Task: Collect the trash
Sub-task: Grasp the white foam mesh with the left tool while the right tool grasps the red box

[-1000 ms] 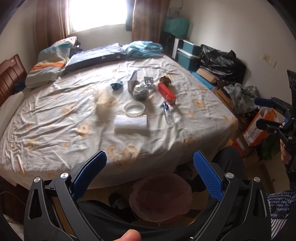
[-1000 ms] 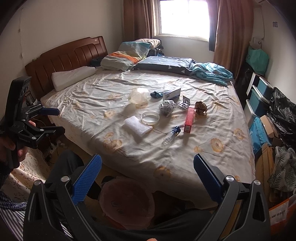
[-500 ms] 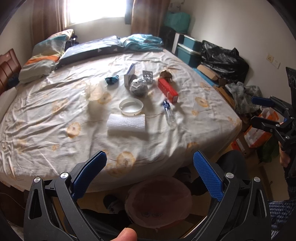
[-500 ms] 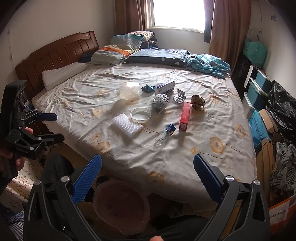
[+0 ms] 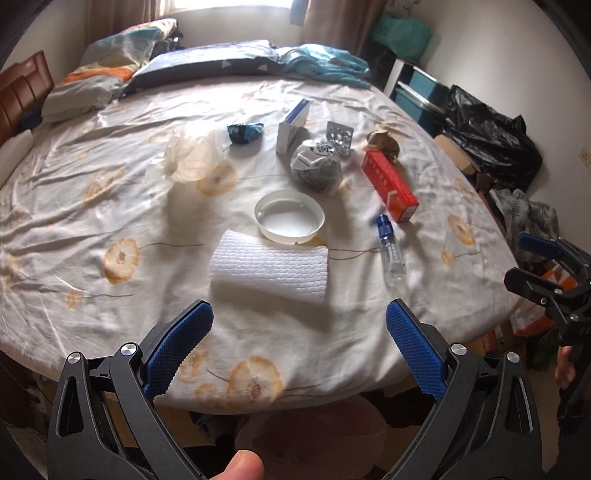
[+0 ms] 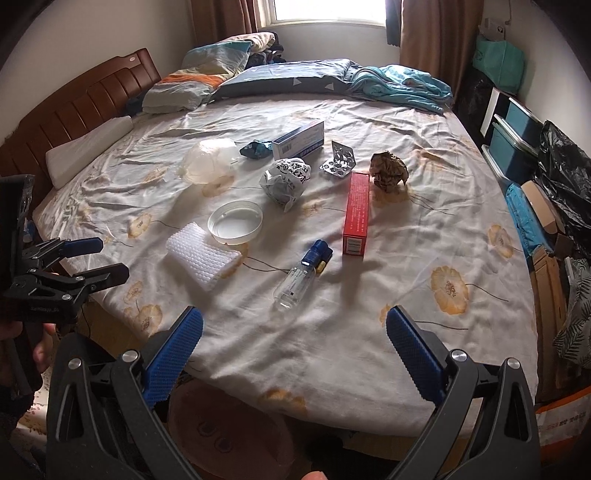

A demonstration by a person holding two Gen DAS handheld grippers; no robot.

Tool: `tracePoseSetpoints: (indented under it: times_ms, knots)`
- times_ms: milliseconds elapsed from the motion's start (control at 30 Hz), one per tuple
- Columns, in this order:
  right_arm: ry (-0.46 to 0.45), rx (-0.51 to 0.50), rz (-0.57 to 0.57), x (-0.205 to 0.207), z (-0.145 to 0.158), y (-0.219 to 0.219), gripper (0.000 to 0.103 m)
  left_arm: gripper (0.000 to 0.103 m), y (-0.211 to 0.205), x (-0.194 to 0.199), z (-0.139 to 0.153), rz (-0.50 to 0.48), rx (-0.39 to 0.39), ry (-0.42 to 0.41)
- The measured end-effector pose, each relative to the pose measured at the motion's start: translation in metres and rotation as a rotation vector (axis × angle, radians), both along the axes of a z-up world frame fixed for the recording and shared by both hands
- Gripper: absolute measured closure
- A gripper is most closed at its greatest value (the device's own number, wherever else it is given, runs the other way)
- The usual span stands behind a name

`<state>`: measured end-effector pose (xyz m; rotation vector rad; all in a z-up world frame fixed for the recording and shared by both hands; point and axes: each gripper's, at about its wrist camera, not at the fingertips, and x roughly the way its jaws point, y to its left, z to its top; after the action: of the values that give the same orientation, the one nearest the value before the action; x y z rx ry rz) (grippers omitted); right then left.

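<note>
The left gripper [image 5: 299, 321] is held wide apart and empty, just before the white bubble wrap [image 5: 269, 267] on the bed [image 5: 92, 221].

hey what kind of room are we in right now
Most likely a home bedroom. A large bed with a flowered sheet fills the view, backed by a wooden headboard, with pillows piled near a curtained window. Small bits of trash lie scattered on the sheet.

Daylight pours from the window [image 6: 328, 11] behind the bed [image 6: 369, 332], blown out to white glare. Soft shadows fall toward the camera beside each item. Fisheye bending curves the walls, corners vignette black, focus stays fairly sharp.
</note>
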<state>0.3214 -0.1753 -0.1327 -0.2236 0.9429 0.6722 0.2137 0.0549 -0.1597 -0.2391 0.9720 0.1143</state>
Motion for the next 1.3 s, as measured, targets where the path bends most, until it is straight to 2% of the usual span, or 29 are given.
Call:
tracePoseSetpoints:
  times_ms: [233, 300, 400, 500, 633, 700, 767, 800, 867, 900, 933, 1000, 1033, 1067, 1133, 1167, 1200, 1233, 1300]
  knots:
    - [0.013, -0.018, -0.032, 0.048, -0.026, 0.013, 0.005, 0.006, 0.014, 0.046, -0.056, 0.067, -0.054, 0.082]
    - [0.014, -0.023, -0.039, 0.061, -0.032, 0.017, 0.005, 0.006, 0.018, 0.059, -0.070, 0.094, -0.035, 0.095]
    - [0.017, -0.034, -0.057, 0.083, -0.042, 0.022, 0.005, 0.006, 0.020, 0.076, -0.086, 0.121, 0.038, 0.111]
    - [0.013, -0.047, -0.071, 0.106, -0.050, 0.028, 0.005, 0.006, 0.024, 0.092, -0.105, 0.115, 0.013, 0.127]
    - [0.019, -0.064, -0.084, 0.136, -0.060, 0.041, 0.005, 0.006, 0.023, 0.098, -0.112, 0.113, 0.050, 0.090]
    - [0.031, -0.077, -0.087, 0.149, -0.068, 0.049, 0.005, 0.011, 0.022, 0.096, -0.112, 0.117, 0.047, 0.076]
    - [0.049, -0.093, -0.084, 0.162, -0.077, 0.055, 0.005, 0.027, 0.023, 0.092, -0.110, 0.117, 0.048, 0.064]
    - [0.061, -0.100, -0.087, 0.169, -0.083, 0.058, 0.005, 0.031, 0.024, 0.089, -0.108, 0.116, 0.040, 0.060]
    - [0.087, -0.110, -0.093, 0.180, -0.092, 0.064, 0.005, 0.046, 0.028, 0.086, -0.106, 0.113, 0.014, 0.055]
    - [0.095, -0.117, -0.091, 0.185, -0.096, 0.068, 0.005, 0.048, 0.031, 0.085, -0.104, 0.118, -0.004, 0.051]
    - [0.100, -0.126, -0.089, 0.188, -0.100, 0.071, 0.006, 0.056, 0.034, 0.083, -0.103, 0.121, -0.029, 0.047]
    - [0.114, -0.143, -0.086, 0.195, -0.107, 0.076, 0.012, 0.065, 0.037, 0.081, -0.101, 0.128, -0.068, 0.039]
    - [0.127, -0.148, -0.087, 0.199, -0.111, 0.078, 0.021, 0.071, 0.038, 0.079, -0.100, 0.131, -0.079, 0.034]
    - [0.139, -0.150, -0.088, 0.202, -0.115, 0.080, 0.029, 0.074, 0.039, 0.077, -0.099, 0.131, -0.092, 0.030]
    - [0.163, -0.152, -0.089, 0.209, -0.121, 0.080, 0.038, 0.076, 0.039, 0.072, -0.096, 0.128, -0.125, 0.020]
    - [0.176, -0.148, -0.084, 0.210, -0.123, 0.080, 0.053, 0.076, 0.039, 0.069, -0.094, 0.127, -0.139, 0.016]
    - [0.183, -0.154, -0.080, 0.211, -0.126, 0.079, 0.064, 0.076, 0.039, 0.065, -0.092, 0.128, -0.149, 0.012]
    - [0.178, -0.169, -0.086, 0.212, -0.127, 0.079, 0.071, 0.077, 0.039, 0.060, -0.089, 0.124, -0.159, 0.006]
    - [0.188, -0.152, -0.090, 0.213, -0.125, 0.075, 0.072, 0.077, 0.035, 0.050, -0.081, 0.112, -0.164, -0.006]
